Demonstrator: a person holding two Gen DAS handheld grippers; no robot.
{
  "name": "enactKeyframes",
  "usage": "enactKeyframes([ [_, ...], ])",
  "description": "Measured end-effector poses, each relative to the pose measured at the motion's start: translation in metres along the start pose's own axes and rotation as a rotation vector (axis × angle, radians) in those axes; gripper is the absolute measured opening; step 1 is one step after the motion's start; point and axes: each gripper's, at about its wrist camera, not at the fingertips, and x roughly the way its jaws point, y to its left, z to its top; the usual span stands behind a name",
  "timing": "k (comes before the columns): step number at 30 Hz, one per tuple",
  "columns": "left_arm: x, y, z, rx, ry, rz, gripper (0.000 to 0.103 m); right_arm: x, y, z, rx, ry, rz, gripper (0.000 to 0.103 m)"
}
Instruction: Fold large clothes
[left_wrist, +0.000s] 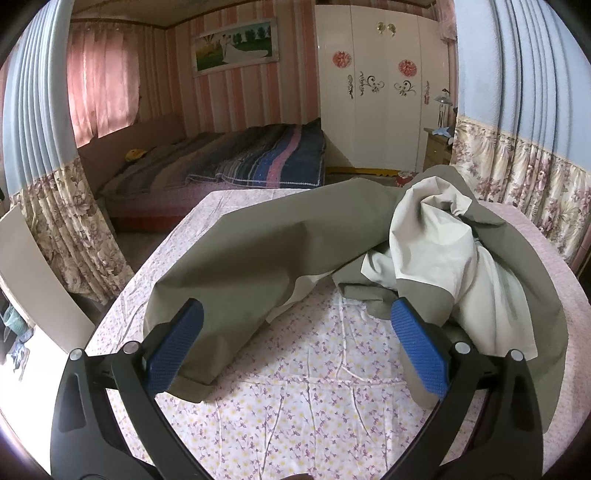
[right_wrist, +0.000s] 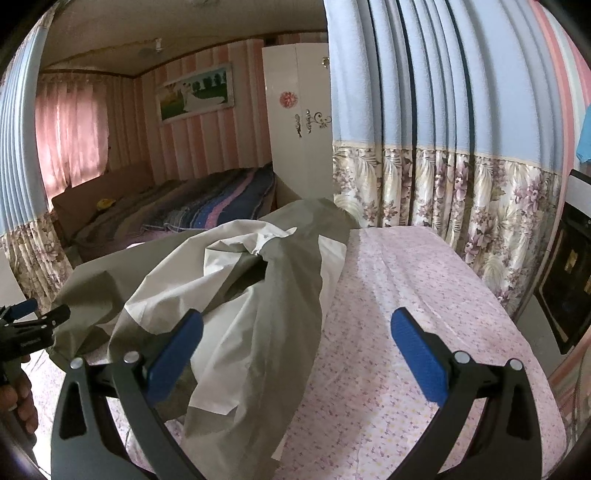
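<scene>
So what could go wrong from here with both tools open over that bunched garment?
1. The garment lies crumpled, pale lining turned out; a grasp may catch several layers and set a crooked fold.
2. Its far end appears to reach the table's back edge; pulling could slide it off.
3. The left tool and right tool are close, so they might collide.

Bare tablecloth (right_wrist: 424, 295) right of the heaped garment (right_wrist: 229, 295).

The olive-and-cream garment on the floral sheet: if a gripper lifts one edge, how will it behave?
The garment would probably sag and trail rather than hold shape: it already lies in soft bunched folds. It looks thin, so likely light. Its smooth cloth may slip from a shallow pinch by the left gripper or right gripper, both open now.
</scene>
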Motion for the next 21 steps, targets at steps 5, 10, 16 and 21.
enactKeyframes([
  [5,0.009,0.003,0.002,0.004,0.006,0.005,0.1,0.008,0.006,0.003,-0.008,0.004,0.001,0.101],
  [10,0.025,0.007,0.008,0.016,0.003,0.021,0.1,0.024,0.019,0.009,-0.029,0.012,0.007,0.101],
  [16,0.053,0.023,0.017,-0.003,0.017,0.051,0.1,0.044,0.047,0.018,-0.018,0.034,0.087,0.101],
  [21,0.07,0.033,0.018,-0.009,0.03,0.069,0.1,0.063,0.093,0.016,-0.079,0.044,0.139,0.101],
])
